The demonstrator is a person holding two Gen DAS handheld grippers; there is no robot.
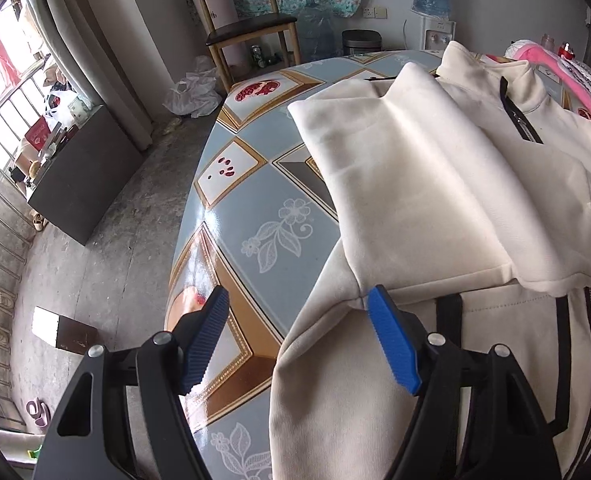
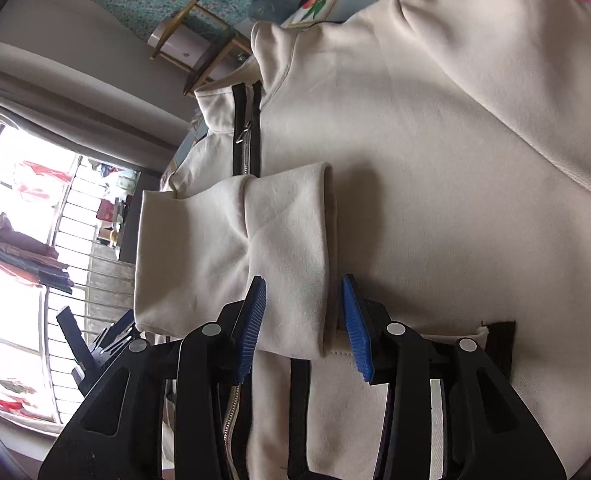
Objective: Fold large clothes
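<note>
Cream zip jacket (image 1: 515,152) lies spread on the patterned table (image 1: 251,196), reaching the near edge and the left side. One sleeve (image 1: 407,184) is folded across the chest; in the right wrist view the sleeve cuff end (image 2: 287,248) lies over the zipper (image 2: 247,132).

Step in hand, as I read it: sleeve fold placed and let go. Right gripper (image 2: 304,320) jaws apart, straddling the cuff end, pads not pressing on cloth. Left gripper (image 1: 299,340) jaws wide apart, nothing between them but table and jacket edge; its right pad (image 1: 391,344) sits at the sleeve seam, contact unclear.

Next likely: take the other sleeve or the hem and fold over. Needs a pinch on a single layer at an edge, without dragging the placed sleeve.

Around: pink cloth (image 1: 575,84) at the far right edge of the table, close to the collar, could snag. Wooden chair (image 1: 247,28), water dispenser (image 1: 433,4), bin (image 1: 361,42) stand beyond the table's far edge, clear of the work.
</note>
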